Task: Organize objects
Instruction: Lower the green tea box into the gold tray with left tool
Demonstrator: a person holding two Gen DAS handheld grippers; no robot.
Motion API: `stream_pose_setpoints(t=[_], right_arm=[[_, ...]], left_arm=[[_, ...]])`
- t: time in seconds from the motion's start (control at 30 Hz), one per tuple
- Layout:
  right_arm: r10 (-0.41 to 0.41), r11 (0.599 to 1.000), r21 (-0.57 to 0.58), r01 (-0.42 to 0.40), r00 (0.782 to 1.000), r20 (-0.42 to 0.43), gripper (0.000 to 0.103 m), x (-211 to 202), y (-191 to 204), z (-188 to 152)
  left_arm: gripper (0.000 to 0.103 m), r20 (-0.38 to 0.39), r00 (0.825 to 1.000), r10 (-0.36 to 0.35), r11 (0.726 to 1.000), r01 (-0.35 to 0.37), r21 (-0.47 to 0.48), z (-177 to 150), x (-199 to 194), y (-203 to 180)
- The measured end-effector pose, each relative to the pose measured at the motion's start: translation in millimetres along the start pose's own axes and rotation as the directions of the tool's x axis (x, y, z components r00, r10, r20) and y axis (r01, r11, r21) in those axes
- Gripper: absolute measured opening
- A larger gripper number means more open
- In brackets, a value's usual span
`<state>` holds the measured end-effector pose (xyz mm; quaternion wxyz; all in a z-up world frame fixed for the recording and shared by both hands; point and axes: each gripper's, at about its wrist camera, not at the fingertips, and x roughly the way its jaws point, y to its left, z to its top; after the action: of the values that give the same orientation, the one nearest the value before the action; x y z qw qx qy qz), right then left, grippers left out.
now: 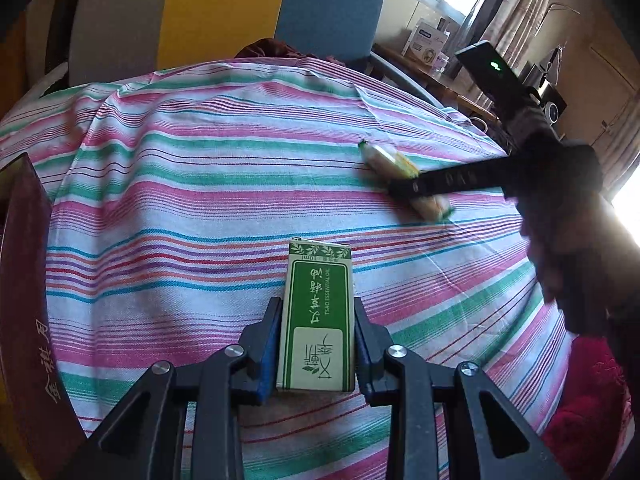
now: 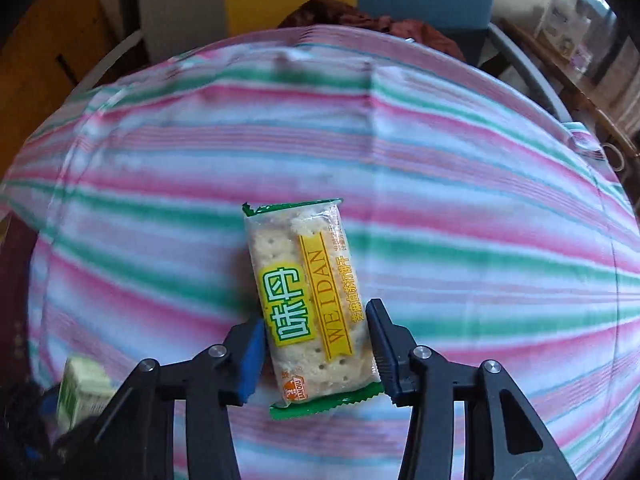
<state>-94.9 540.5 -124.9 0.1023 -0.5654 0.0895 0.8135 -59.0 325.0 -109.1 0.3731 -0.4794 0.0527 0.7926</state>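
Striped cloth (image 1: 224, 184) covers the whole counter, broad bare stretches left and far; chairs (image 1: 328, 12) crowd the far edge, window light beyond; dark red box (image 1: 24, 280) at the left edge; left tool (image 1: 316, 344) clamps the green carton (image 1: 316, 316); right tool (image 2: 316, 344) closed around the cracker packet (image 2: 308, 300), pads at its sides.

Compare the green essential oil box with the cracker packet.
The essential oil box is stiff green-and-cream printed card; the cracker packet is clear soft wrap with yellow labels, crackers visible inside. The box is clamped tight in the left tool; the packet sits between the right tool's pads, contact unclear. Both are small, oblong and over the striped cloth.
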Motion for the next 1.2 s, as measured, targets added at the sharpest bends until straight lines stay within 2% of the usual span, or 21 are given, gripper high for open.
stream_pose_setpoints(t=[0.13,0.23,0.33,0.5,0.83,1.03,1.1,1.2], right_arm=[[0.037,0.999,0.001,-0.037,0.999,-0.036,0.049,-12,22,-30],[0.034,0.999,-0.005,-0.035,0.999,-0.032,0.049,-20,37,-49],[0.038,0.999,0.001,-0.038,0.999,-0.015,0.049,-26,49,-64],[0.027,0.999,-0.039,-0.025,0.998,0.05,0.049,-34,65,-88],[0.014,0.996,-0.09,-0.005,0.994,0.104,0.05,-39,62,-98],[0.016,0.996,-0.09,-0.006,0.993,0.118,0.051,-44,58,-106],[0.019,0.996,-0.086,-0.008,0.993,0.12,0.051,-31,73,-93],[0.015,0.996,-0.086,-0.004,0.992,0.124,0.051,-31,74,-94]], left_arm=[[0.031,-0.006,0.999,0.036,0.999,-0.036,0.006,-3,-8,-2],[0.031,0.008,0.999,0.049,0.999,-0.049,0.01,-8,-21,-1],[0.031,0.06,0.996,0.061,0.997,-0.063,0.032,-11,-47,-3],[0.031,0.143,0.986,0.089,0.996,-0.091,0.012,-12,-93,3],[0.031,0.242,0.949,0.202,0.979,-0.193,-0.058,-24,-156,34],[0.031,0.256,0.931,0.259,0.965,-0.239,-0.104,-39,-178,56],[0.031,0.256,0.926,0.278,0.959,-0.255,-0.121,-44,-182,63],[0.031,0.25,0.919,0.306,0.95,-0.276,-0.149,-52,-188,75]])
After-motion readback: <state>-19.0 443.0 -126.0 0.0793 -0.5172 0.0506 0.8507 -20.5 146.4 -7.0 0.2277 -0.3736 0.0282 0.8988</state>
